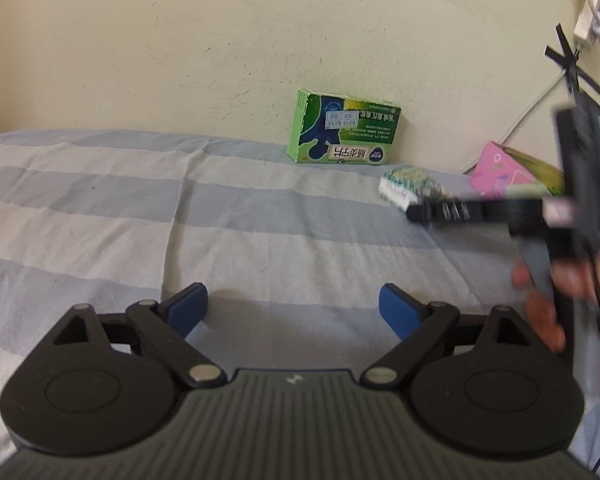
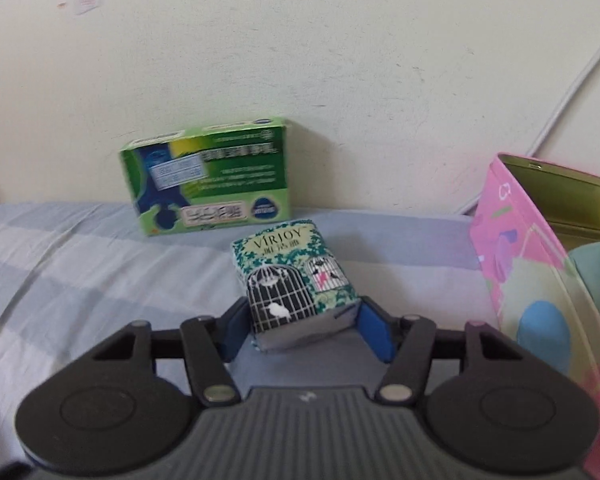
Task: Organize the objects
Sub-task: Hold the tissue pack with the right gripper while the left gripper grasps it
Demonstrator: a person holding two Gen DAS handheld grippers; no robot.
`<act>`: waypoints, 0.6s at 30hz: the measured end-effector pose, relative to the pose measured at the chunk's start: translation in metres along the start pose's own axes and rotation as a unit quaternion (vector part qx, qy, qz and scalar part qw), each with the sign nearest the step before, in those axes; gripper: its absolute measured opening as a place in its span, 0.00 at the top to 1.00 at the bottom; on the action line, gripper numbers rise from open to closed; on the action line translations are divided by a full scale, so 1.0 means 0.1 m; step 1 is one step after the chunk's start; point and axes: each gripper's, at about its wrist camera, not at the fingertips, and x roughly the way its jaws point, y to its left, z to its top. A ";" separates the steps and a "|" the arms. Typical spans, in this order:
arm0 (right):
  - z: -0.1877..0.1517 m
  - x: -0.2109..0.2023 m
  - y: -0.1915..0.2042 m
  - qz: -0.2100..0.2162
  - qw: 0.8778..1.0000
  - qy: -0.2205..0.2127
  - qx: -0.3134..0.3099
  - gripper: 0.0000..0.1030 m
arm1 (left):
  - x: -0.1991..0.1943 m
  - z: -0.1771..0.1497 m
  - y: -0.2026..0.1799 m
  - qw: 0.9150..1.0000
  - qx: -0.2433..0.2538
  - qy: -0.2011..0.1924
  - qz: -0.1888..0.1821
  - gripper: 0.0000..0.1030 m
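Right gripper (image 2: 300, 330): jaws flank tissue pack (image 2: 292, 280), pads at its sides; firm clamp not confirmed.
Left gripper (image 1: 292, 312): jaws apart, empty, above striped sheet (image 1: 100, 216).
Pink tin (image 2: 540, 260): open, right of pack.
Green box (image 2: 208, 176): behind pack, against wall.
Your risk: soft pack, shallow bite, so it may slip on lift.

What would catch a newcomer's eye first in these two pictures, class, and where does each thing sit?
First the small tissue pack printed with birdcages, lying on the striped bedsheet between the blue pads of the right hand-held gripper. Behind it a bright green box leans against the pale wall. At the right edge stands an open pink tin, while the left hand-held gripper hangs wide open over bare sheet.
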 end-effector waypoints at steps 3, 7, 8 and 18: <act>-0.34 -0.41 0.06 0.047 0.997 -0.005 -0.054 0.44 | -0.04 0.00 0.00 0.999 0.001 -0.006 -0.035 0.09; -0.89 -1.08 -0.06 0.115 0.987 0.001 -0.109 0.43 | -0.14 -0.08 -0.18 0.986 0.031 0.009 -0.163 0.10; -1.04 -1.26 -0.10 0.122 0.986 0.002 -0.116 0.43 | -0.18 -0.11 -0.25 0.979 0.044 0.014 -0.199 0.10; -1.72 -2.06 -0.27 0.084 0.991 -0.027 -0.101 0.15 | -0.28 -0.46 -0.91 0.949 0.121 0.082 -0.280 0.20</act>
